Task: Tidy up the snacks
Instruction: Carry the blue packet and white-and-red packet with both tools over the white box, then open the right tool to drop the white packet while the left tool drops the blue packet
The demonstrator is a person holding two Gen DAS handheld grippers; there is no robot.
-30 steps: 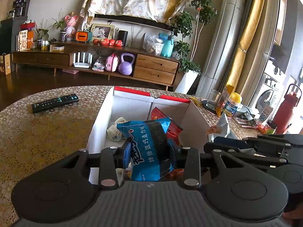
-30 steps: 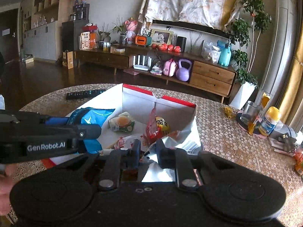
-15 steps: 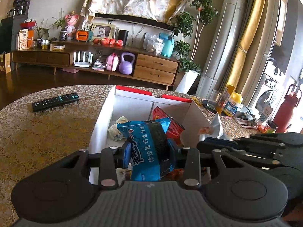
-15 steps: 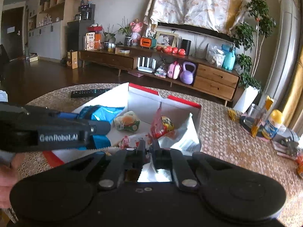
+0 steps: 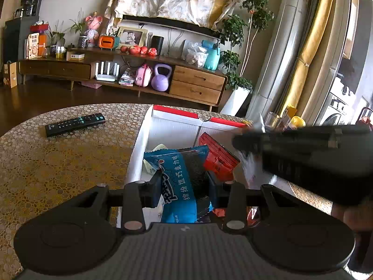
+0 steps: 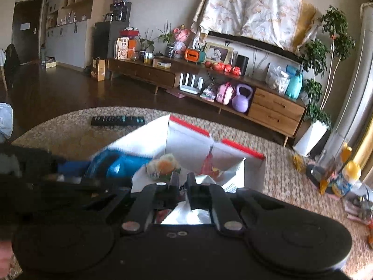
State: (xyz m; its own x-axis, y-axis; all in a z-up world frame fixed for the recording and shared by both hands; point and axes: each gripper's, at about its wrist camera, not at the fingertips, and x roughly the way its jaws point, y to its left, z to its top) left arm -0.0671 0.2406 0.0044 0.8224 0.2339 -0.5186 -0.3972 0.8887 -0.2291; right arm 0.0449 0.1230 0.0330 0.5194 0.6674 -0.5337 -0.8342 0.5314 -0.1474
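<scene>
A living room with a low wooden sideboard behind a gold-patterned bench (image 5: 58,163); at centre frame stands an open white box (image 5: 139,149) of snacks; the left gripper (image 5: 184,186) fingers pinch a blue snack packet (image 5: 184,177) above it; the right gripper (image 6: 183,183) fingers, just closed, pinch a silvery white wrapper (image 6: 186,214); a remote (image 5: 74,124) lies upper left.

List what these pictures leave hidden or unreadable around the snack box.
- Right wrist view: the blue snack bag is motion-blurred, its print unreadable.
- Left wrist view: the right gripper is blurred and covers the box's right wall.
- Left wrist view: the blue bag hides the snacks below it.
- Right wrist view: the right gripper's body hides the white wrapper's lower part.
</scene>
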